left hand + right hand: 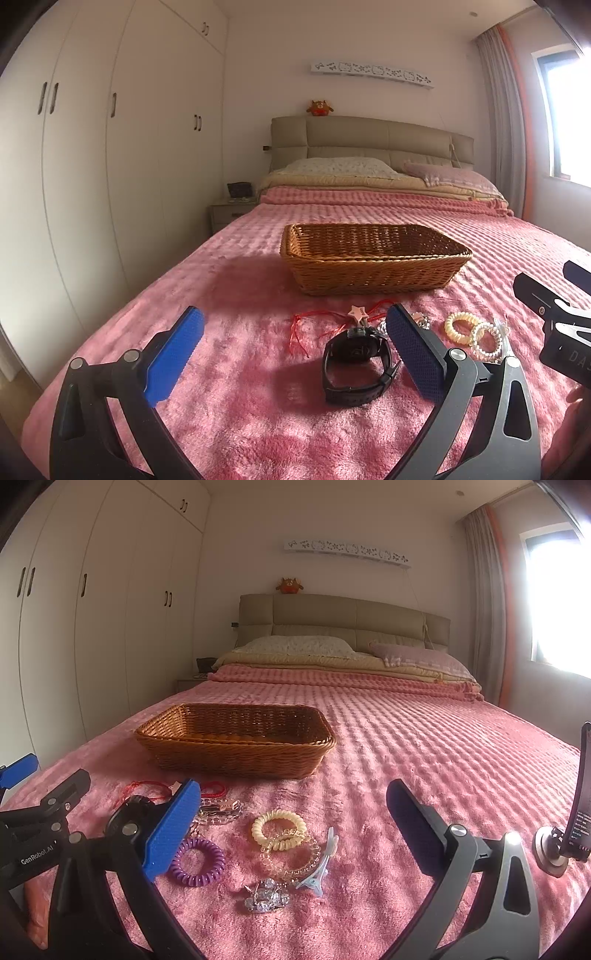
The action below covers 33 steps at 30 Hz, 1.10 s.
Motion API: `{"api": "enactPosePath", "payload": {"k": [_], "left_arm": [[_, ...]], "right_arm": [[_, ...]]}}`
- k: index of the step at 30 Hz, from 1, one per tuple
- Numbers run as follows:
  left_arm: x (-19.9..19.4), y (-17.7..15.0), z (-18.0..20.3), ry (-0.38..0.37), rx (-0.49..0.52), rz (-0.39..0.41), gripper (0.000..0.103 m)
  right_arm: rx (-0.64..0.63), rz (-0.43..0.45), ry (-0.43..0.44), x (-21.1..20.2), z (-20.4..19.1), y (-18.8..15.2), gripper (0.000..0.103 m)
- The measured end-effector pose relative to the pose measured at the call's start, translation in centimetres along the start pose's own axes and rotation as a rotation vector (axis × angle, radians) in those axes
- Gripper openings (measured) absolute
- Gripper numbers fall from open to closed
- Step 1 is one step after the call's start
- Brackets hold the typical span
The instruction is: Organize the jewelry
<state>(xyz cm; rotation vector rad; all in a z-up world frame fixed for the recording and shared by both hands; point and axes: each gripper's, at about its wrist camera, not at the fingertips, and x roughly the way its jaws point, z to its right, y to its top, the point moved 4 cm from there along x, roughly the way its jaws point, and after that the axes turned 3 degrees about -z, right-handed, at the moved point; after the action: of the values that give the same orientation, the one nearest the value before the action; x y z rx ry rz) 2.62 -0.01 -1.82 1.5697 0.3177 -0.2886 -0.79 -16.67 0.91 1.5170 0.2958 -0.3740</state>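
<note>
A woven wicker basket (373, 258) (236, 738) sits on the pink bedspread. My left gripper (295, 332) is open and empty, with a black watch (356, 363) lying between its blue pads. A red cord with a star charm (332, 319) lies just beyond the watch. My right gripper (293, 805) is open and empty over a cream coil hair tie (279, 829), a clear coil tie (291, 856), a purple coil tie (197, 862), a pale blue hair clip (319, 867) and a crystal brooch (266, 895). A clear bead bracelet (221, 812) lies partly behind its left pad.
The pink bedspread (424, 746) stretches back to pillows (295, 646) and a beige headboard (343, 616). White wardrobes (110, 147) line the left wall. A phone on a mount (576, 812) stands at the right edge. A bright window (557, 602) is at right.
</note>
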Motion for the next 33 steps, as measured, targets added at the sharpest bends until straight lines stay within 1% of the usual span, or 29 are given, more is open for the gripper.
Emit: {"api": "enactPosePath", "payload": {"k": [10,14,20,33], "left_arm": [[0.13,0.08,0.07,-0.008,0.006,-0.003,0.096],[0.22,0.04,0.13,-0.027,0.010,-0.012,0.096],[-0.01,0.06,0.21,-0.024,0.017,-0.003,0.096],[-0.04,-0.09,0.73,-0.031,0.023,-0.010,0.096]], "right_arm": [[-0.003,-0.001,0.000,0.02,0.09,-0.03,0.097],[-0.003,-0.002,0.001,0.00,0.08,-0.03,0.097],[0.000,-0.005,-0.002,0.02,0.17,-0.11,0.097],[0.000,-0.002,-0.004,0.01,0.19,-0.15,0.097]]}}
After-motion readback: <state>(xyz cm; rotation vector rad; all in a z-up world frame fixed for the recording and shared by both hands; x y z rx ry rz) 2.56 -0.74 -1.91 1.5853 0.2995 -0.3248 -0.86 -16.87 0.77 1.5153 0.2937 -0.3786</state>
